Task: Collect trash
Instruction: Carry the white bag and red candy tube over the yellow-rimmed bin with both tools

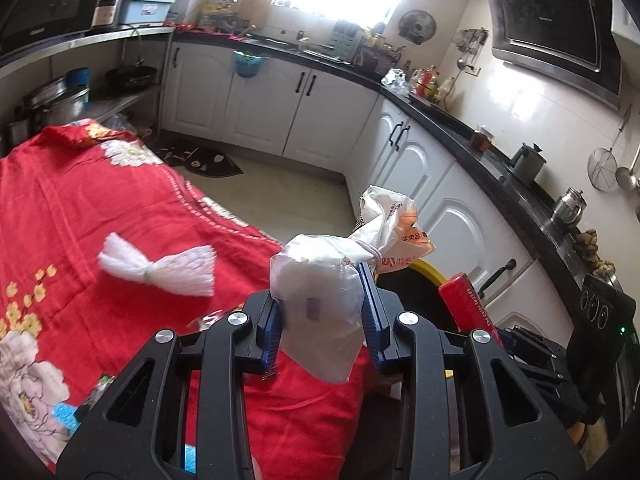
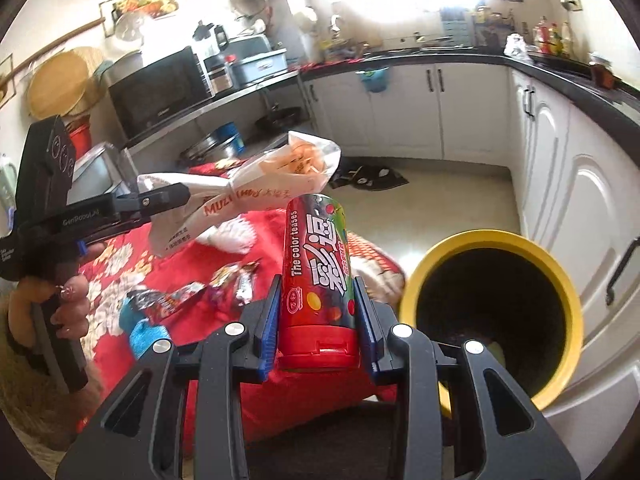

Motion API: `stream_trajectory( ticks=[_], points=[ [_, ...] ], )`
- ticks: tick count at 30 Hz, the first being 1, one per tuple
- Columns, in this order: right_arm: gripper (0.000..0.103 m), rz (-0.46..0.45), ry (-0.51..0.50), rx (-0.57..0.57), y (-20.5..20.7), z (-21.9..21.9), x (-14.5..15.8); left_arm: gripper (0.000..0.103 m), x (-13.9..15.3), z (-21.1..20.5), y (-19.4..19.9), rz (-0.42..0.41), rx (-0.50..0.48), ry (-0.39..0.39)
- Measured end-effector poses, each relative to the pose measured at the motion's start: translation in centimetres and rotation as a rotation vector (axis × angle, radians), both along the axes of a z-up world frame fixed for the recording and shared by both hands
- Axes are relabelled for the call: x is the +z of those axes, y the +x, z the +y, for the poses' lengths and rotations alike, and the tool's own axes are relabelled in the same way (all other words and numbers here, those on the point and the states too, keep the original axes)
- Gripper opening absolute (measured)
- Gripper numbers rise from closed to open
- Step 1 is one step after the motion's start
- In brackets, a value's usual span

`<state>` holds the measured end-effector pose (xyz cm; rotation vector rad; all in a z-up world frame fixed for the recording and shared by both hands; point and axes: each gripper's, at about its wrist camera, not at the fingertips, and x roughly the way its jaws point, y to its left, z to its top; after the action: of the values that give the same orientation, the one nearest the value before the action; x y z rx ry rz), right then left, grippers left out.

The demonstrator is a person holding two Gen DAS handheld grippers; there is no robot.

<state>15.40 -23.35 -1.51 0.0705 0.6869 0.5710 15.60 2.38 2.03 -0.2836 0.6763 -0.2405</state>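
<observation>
My left gripper [image 1: 322, 312] is shut on a tied white plastic bag [image 1: 324, 300] with orange print and holds it in the air above the table edge. The bag [image 2: 248, 196] and the left gripper [image 2: 168, 200] also show in the right wrist view. My right gripper [image 2: 316, 316] is shut on a red candy tube [image 2: 316, 276] marked "The color teases". The tube [image 1: 464, 300] also shows in the left wrist view. A yellow-rimmed bin [image 2: 496, 312] with a dark inside stands just right of the tube; its rim [image 1: 430, 270] peeks behind the bag.
A red flowered cloth [image 1: 100, 216] covers the table. On it lie a white tassel [image 1: 156, 266] and several candy wrappers [image 2: 188, 296]. White cabinets [image 2: 580, 208] with a black counter run along the back and right. A dark mat [image 1: 200, 158] lies on the floor.
</observation>
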Motion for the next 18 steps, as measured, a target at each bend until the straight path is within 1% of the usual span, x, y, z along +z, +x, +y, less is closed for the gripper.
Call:
stream_trajectory(
  ticks=[12,18],
  points=[
    [0.032,-0.026,0.011,-0.131,0.3,-4.7,0.7,0.027,0.5,-4.3,1.5,-0.021,-0.061,0.014],
    [0.032,-0.032,0.010,-0.200,0.4,-6.9,0.6,0.027,0.5,-5.9,2.1,-0.025,-0.086,0.014]
  ],
)
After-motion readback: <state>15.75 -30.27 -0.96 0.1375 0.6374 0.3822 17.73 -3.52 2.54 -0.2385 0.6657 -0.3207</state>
